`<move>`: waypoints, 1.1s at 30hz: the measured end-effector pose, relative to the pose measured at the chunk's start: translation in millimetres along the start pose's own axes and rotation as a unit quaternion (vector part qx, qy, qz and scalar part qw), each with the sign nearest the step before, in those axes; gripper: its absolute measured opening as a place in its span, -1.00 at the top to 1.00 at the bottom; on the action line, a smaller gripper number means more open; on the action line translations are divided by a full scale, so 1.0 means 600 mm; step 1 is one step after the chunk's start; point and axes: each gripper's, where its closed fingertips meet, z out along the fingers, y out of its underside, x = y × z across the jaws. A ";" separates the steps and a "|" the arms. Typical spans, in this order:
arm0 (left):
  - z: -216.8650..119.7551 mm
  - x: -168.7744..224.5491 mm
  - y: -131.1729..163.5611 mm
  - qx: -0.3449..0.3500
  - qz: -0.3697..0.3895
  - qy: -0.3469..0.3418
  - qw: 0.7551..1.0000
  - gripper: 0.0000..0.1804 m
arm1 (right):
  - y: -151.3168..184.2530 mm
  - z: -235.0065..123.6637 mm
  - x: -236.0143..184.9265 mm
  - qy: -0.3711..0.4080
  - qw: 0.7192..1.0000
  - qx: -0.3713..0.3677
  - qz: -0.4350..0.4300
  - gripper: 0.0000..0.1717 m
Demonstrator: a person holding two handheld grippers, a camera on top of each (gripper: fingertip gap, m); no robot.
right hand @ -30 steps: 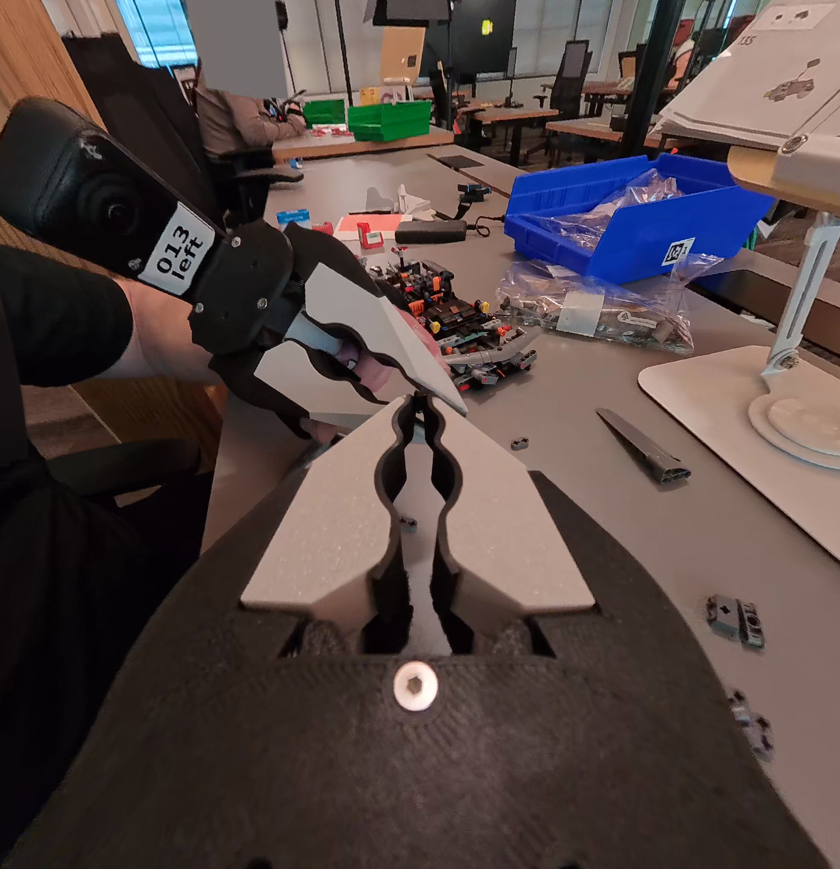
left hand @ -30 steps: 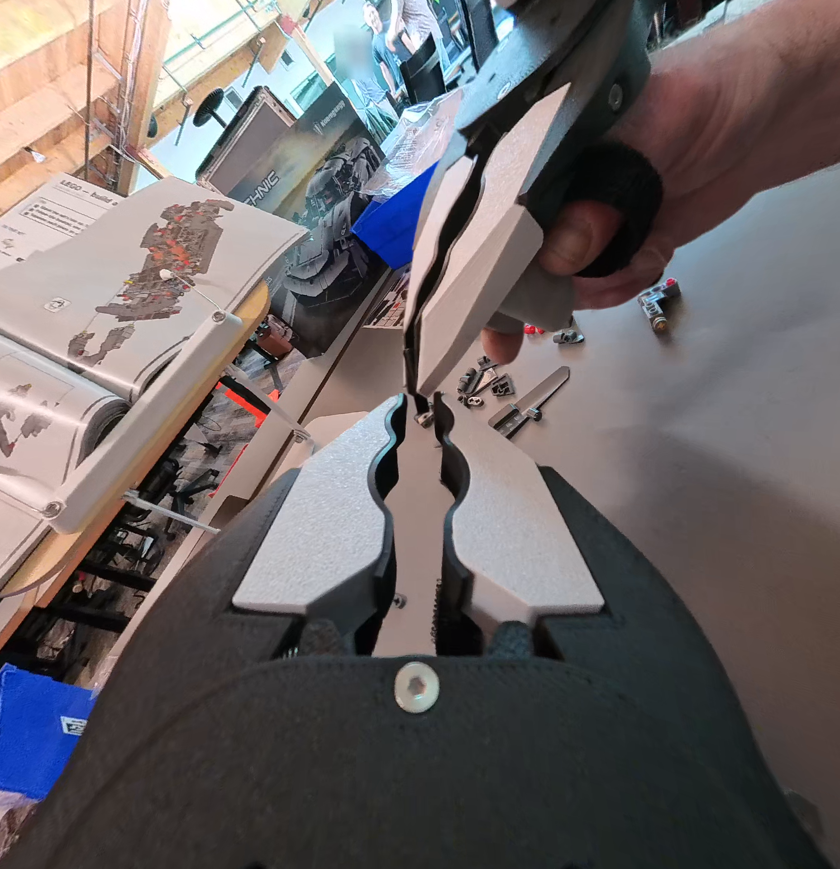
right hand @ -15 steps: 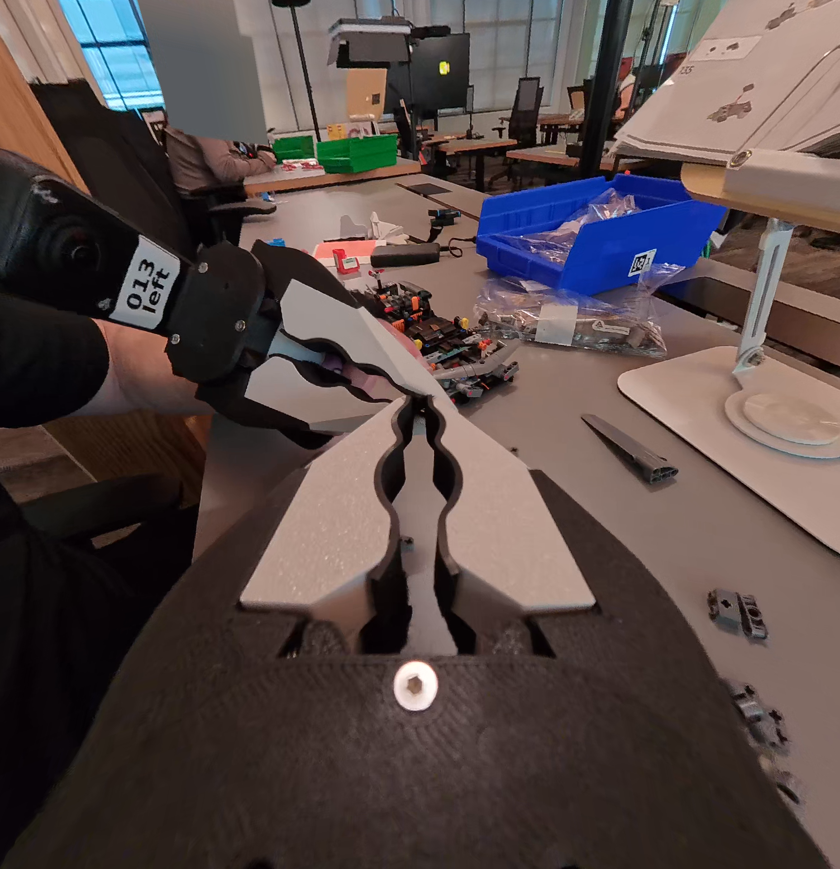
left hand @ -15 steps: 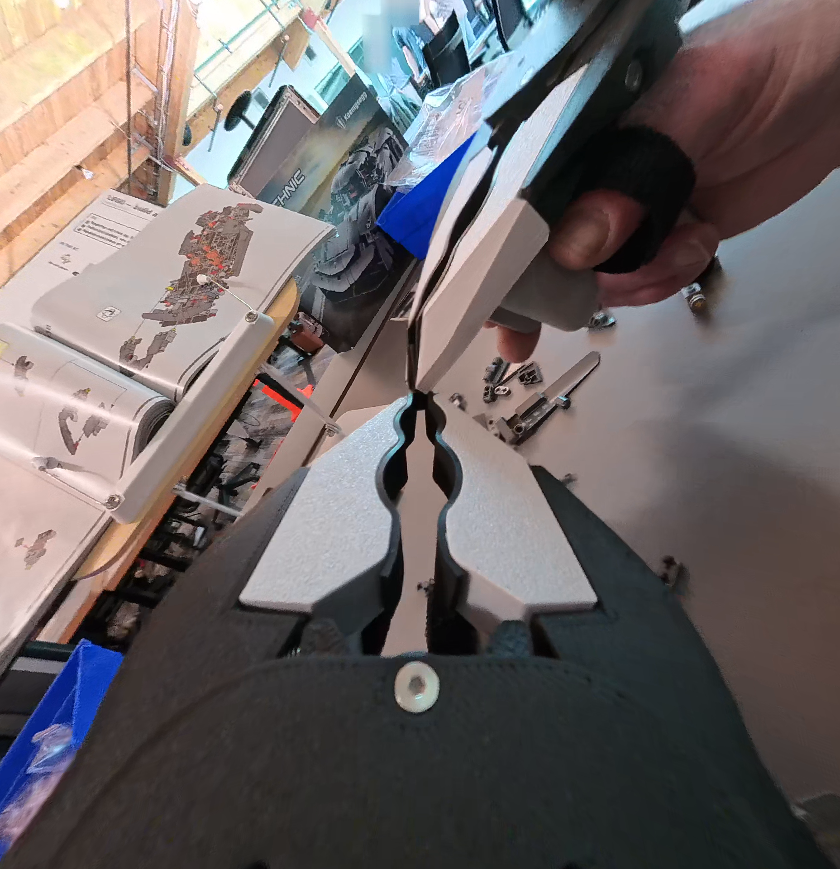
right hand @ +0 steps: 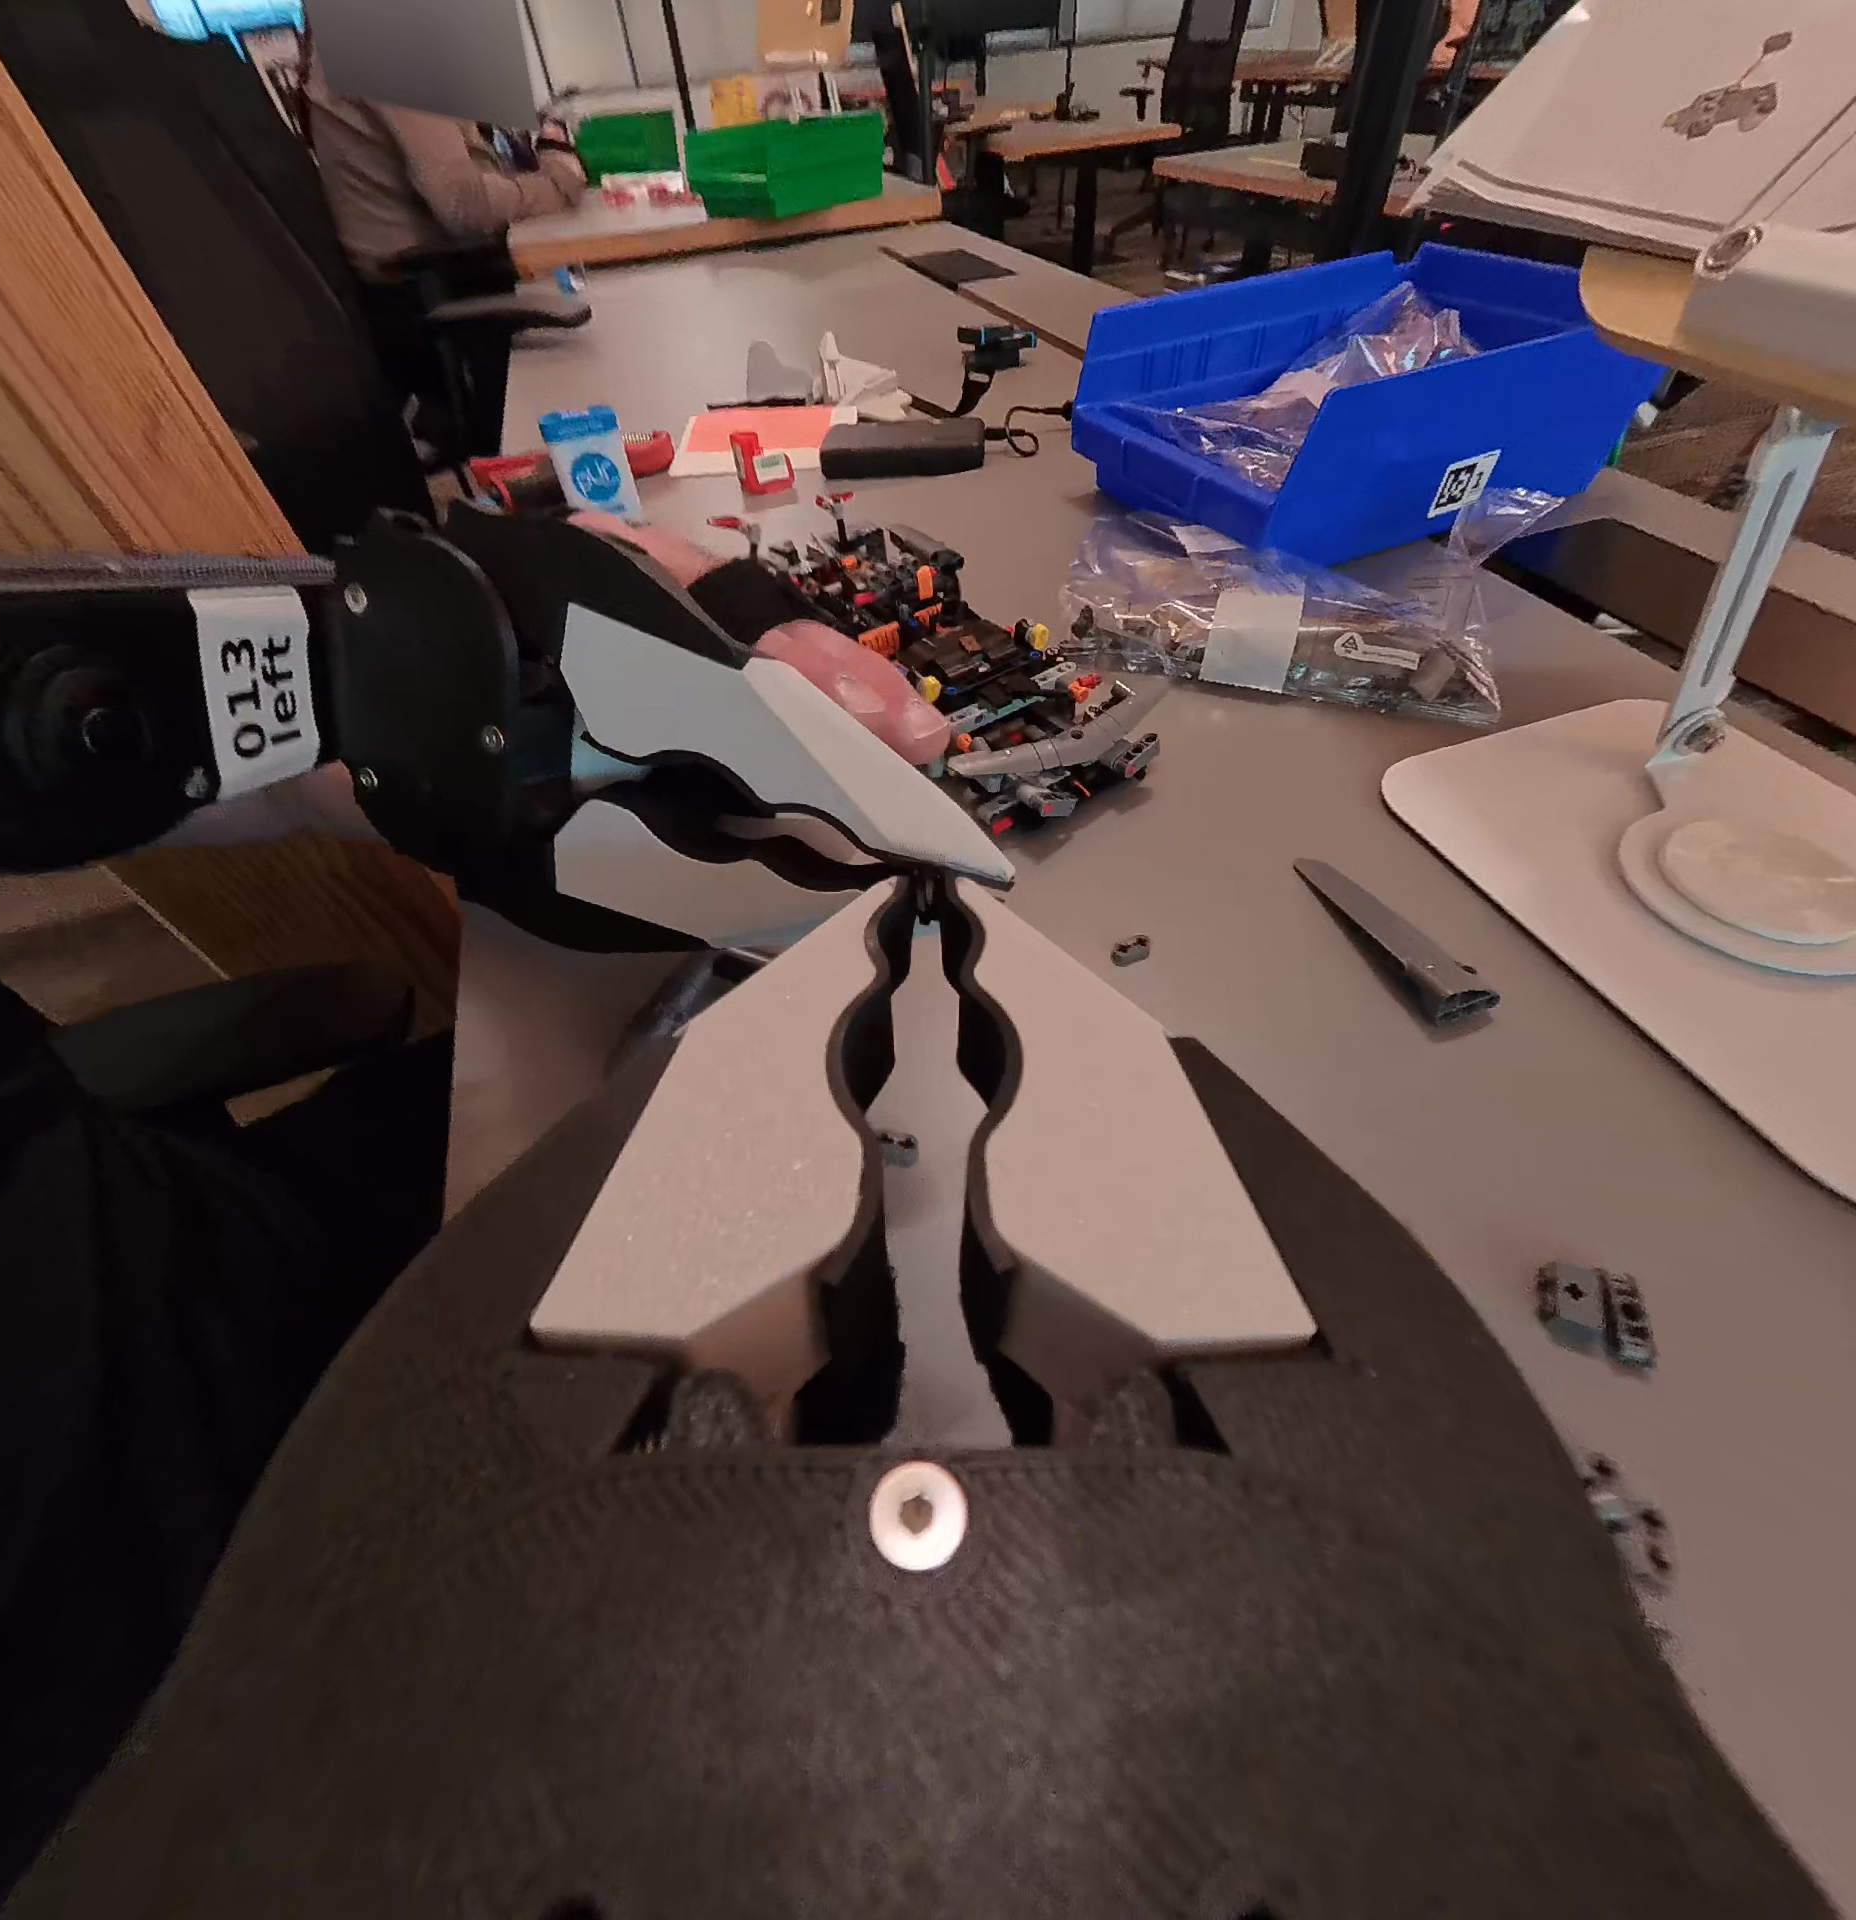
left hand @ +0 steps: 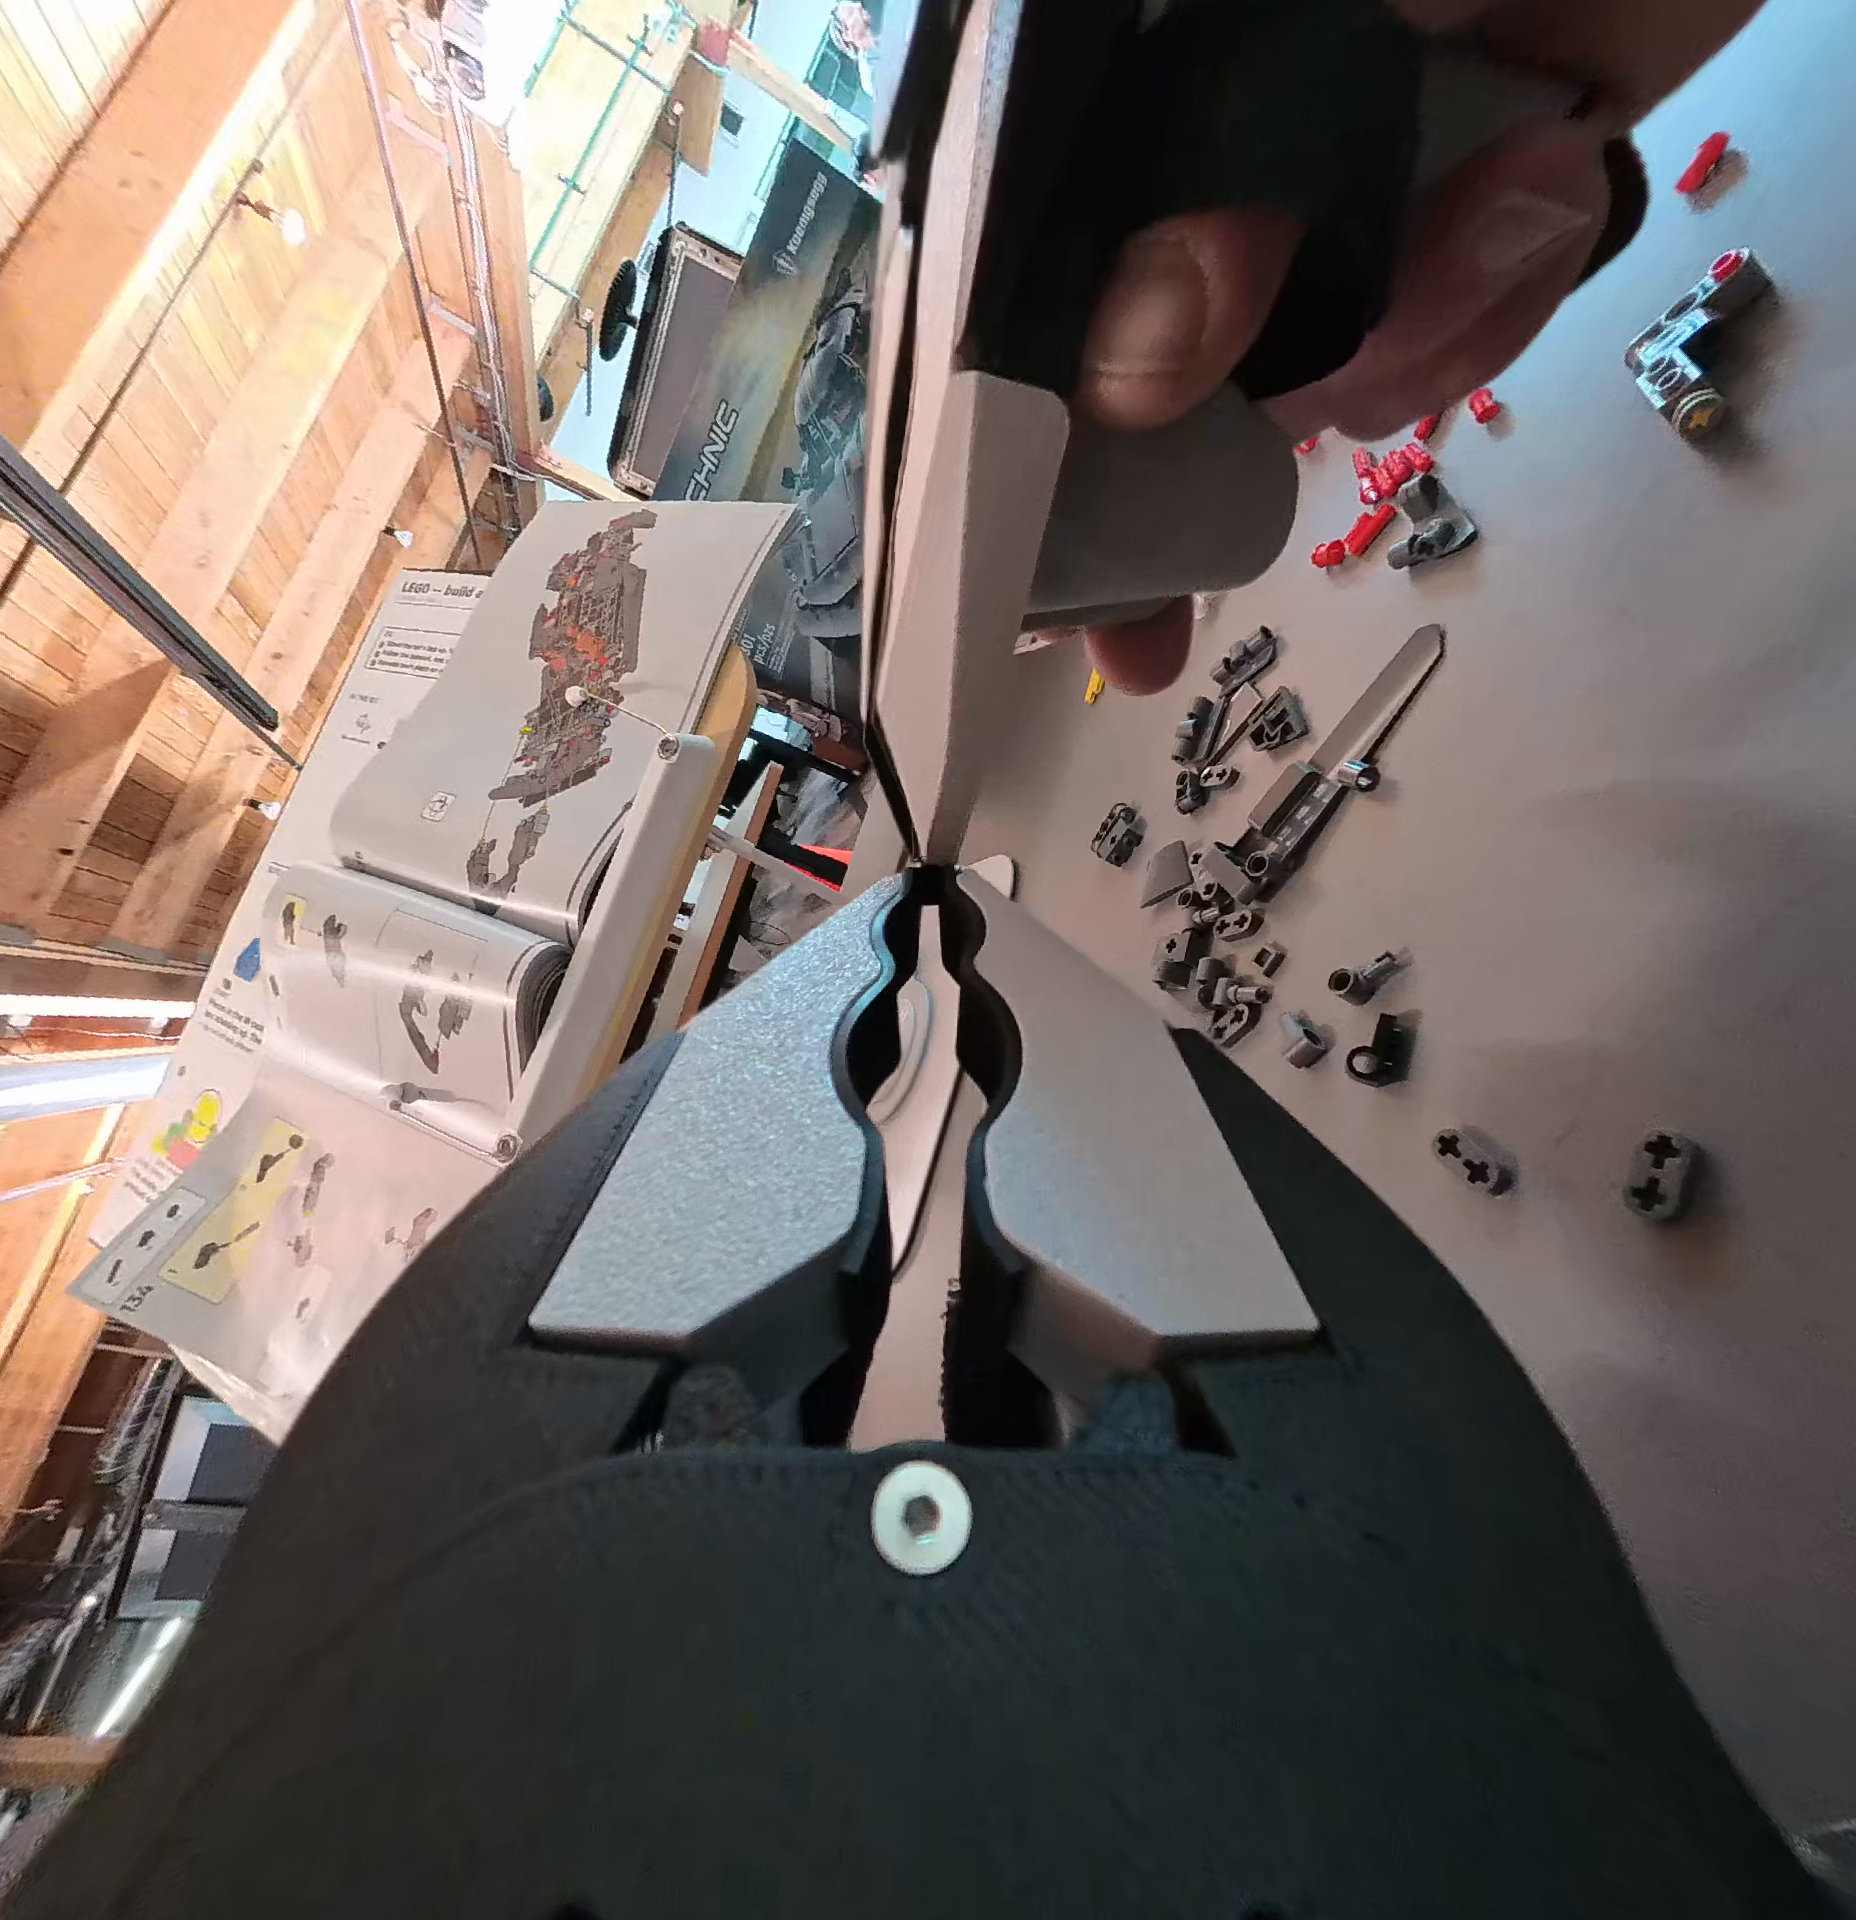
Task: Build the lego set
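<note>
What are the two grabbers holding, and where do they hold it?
A tiny dark piece, pinched at the very ends of the fingers of the right gripper. The shut left gripper meets it there. Too small to name.

The table is plain grey. A blue bin stands near two green bins. Loose bricks are dark grey, with small red pins beyond. Both grippers have pale grey fingers on black bodies.

Grey table, wooden wall, desks behind, daylight
</note>
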 end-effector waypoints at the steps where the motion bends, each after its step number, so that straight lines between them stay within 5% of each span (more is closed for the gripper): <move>1: 0.000 0.000 0.000 0.000 -0.003 0.000 1.000 0.99 | -0.001 0.000 0.000 -0.005 1.000 0.007 0.011 0.98; 9: 0.002 0.002 0.001 0.001 0.010 0.005 1.000 0.96 | 0.002 -0.006 0.006 -0.002 1.000 0.011 0.024 0.99; 16: -0.001 0.099 0.056 -0.057 -0.042 0.245 0.967 0.92 | 0.046 -0.037 0.028 0.040 0.998 -0.052 -0.025 0.99; 33: 0.018 0.169 0.093 -0.111 -0.055 0.368 0.922 1.00 | 0.085 -0.050 0.041 0.005 1.000 -0.024 -0.016 0.99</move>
